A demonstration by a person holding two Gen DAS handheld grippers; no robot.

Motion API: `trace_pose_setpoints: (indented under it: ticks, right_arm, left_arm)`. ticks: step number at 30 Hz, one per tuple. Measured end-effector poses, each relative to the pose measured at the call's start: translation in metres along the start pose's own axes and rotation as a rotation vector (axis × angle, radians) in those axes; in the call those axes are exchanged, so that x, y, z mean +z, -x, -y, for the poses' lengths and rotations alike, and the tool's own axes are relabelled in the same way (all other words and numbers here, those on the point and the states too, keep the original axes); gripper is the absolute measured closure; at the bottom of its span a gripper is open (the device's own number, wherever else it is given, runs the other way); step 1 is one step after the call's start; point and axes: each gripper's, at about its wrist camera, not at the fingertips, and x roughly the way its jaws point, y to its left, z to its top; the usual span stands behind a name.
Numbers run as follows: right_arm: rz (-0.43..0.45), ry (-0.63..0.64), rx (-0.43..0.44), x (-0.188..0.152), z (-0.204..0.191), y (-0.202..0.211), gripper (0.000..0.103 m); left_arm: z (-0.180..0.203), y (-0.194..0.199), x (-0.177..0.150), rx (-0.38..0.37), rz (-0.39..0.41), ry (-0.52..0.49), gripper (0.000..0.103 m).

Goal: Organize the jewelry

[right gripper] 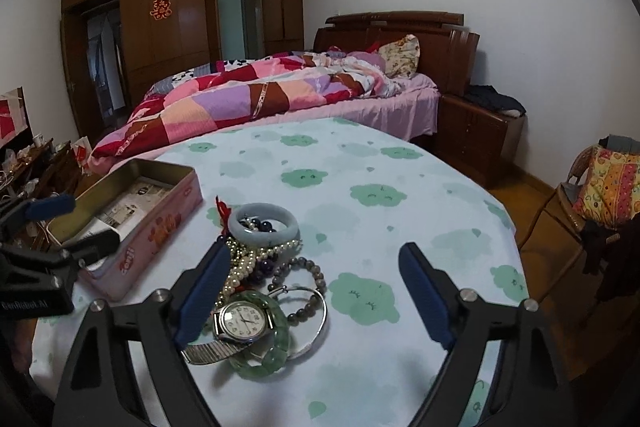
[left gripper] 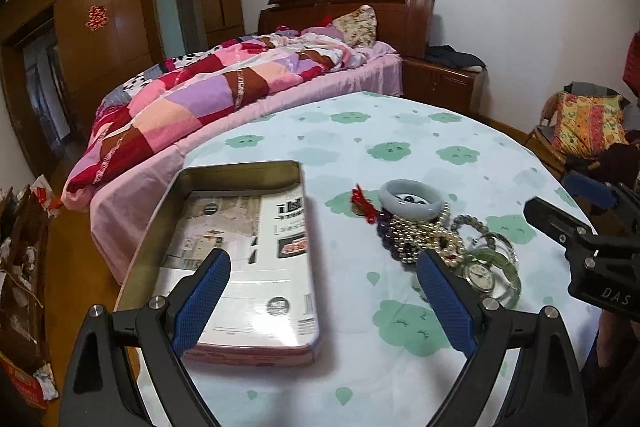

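A pile of jewelry lies on the round table: a pale grey bangle (right gripper: 264,225), pearl strands (right gripper: 244,269), a grey bead bracelet (right gripper: 316,277), a green bangle (right gripper: 276,351), a silver bangle (right gripper: 316,331) and a wristwatch (right gripper: 242,321). The pile also shows in the left wrist view, with the grey bangle (left gripper: 412,197) and watch (left gripper: 480,277). An open pink tin (left gripper: 240,247) lined with newspaper sits left of the pile; it also shows in the right wrist view (right gripper: 136,223). My left gripper (left gripper: 324,277) is open above the tin's right edge. My right gripper (right gripper: 314,279) is open over the pile.
The table has a white cloth with green clouds (right gripper: 372,195). A bed with a patchwork quilt (right gripper: 256,95) stands behind it. A chair with a bright cushion (right gripper: 608,187) is at the right. Cluttered shelves (right gripper: 24,167) are at the left.
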Motion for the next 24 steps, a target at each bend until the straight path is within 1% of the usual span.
trace_pose_setpoints:
  ticks: [7,13,24]
  right_arm:
    - [-0.005,0.023,0.004,-0.001,-0.0059,-0.0002,0.015]
    - [-0.009,0.022,-0.002,0.0,-0.0058,-0.0016,0.015]
    - [-0.003,0.023,-0.006,0.0027,-0.0049,-0.0009,0.015]
  left_arm:
    - [-0.0005,-0.0011,0.0001,-0.004,-0.005,0.005,0.009]
    - [-0.004,-0.0076,-0.0023,-0.003,-0.026,0.016,0.009]
    - [-0.0068,-0.0049,-0.0003,0.004,-0.017,0.019,0.009]
